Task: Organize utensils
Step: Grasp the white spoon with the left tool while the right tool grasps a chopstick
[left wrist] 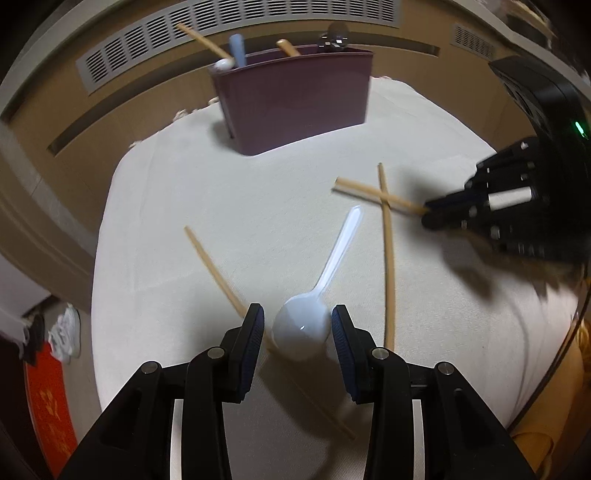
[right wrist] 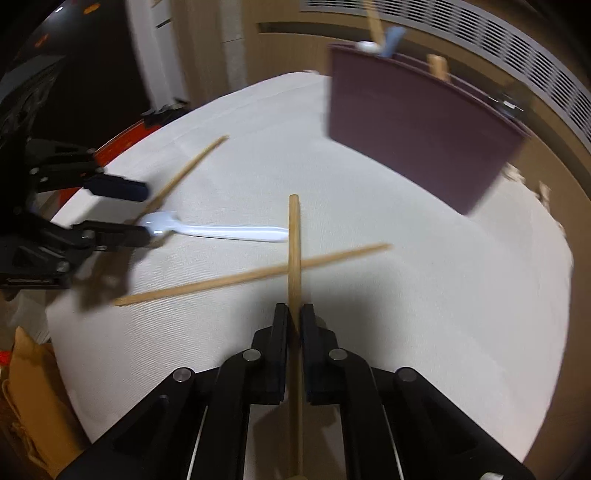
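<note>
A white plastic spoon lies on the cloth-covered table. Its bowl sits between the fingers of my left gripper, which stands open around it; a small gap shows at the left pad. My right gripper is shut on a wooden chopstick that crosses over a second chopstick. A third chopstick runs under my left gripper's left finger. The maroon utensil holder stands at the far side with several utensils in it. In the left wrist view, my right gripper is at the right.
The white cloth ends in rounded table edges on all sides. A slatted vent grille runs along the wall behind the holder. A brown paper bag sits beside the table, and a red item lies on the floor.
</note>
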`<state>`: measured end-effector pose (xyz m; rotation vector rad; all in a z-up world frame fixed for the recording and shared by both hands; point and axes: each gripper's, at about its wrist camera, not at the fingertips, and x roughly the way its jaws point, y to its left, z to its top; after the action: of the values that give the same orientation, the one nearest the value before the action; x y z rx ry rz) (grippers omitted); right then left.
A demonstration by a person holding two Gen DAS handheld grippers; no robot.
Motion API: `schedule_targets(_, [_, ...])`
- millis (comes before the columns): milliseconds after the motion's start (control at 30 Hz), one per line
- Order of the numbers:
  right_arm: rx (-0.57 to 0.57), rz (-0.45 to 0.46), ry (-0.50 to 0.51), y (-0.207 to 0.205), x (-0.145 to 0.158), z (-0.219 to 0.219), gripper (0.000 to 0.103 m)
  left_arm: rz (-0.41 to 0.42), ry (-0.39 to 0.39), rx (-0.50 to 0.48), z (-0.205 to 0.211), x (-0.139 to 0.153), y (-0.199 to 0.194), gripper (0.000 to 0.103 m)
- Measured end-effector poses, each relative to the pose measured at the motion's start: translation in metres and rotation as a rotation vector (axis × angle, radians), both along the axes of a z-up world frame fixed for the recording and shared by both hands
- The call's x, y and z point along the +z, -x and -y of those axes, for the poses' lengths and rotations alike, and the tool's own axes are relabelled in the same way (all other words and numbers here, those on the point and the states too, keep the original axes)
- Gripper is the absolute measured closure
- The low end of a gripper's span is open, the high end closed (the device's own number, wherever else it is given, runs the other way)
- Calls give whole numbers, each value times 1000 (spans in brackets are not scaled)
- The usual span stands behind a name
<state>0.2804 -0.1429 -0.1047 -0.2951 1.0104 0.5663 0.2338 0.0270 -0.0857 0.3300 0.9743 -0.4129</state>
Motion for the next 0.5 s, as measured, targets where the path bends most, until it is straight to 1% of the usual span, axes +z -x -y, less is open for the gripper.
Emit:
schedule_targets(167, [-122,-34,-45,-6,-6,42,96,-21,-85,-71,14,-7,-10,63])
schedule_targets(267, [-141,-31,-63,-4,-7,51,96,-61,-128,-86,18,-16,-21,63])
schedule_targets(333, [-140,-27,-70,-3,-7,52,96,-80,-127,-88,22,-15,-29,63])
schedule_targets(367, [-140,-26,-74,-3,-9,52,96,-76,-136,-79,24,-15,-33,66])
schedule_targets(400, [-141,-24,-79,-3,-9,53,96,-55,-158,-67,27,-15,-37,74])
schedule_targets(433, [-142,-24,-86,-1,-8,55,96,-33,-184,-59,30,-16,-39,78])
schedule_targets(467, [-145,-24,-93,-2,-8,58,96,-1,-212,-41,32,-17,-45,80])
schedule_targets(500, [-148,-24,-99,-2,-8,57,96,18,-216,-7,31,-18,-52,80])
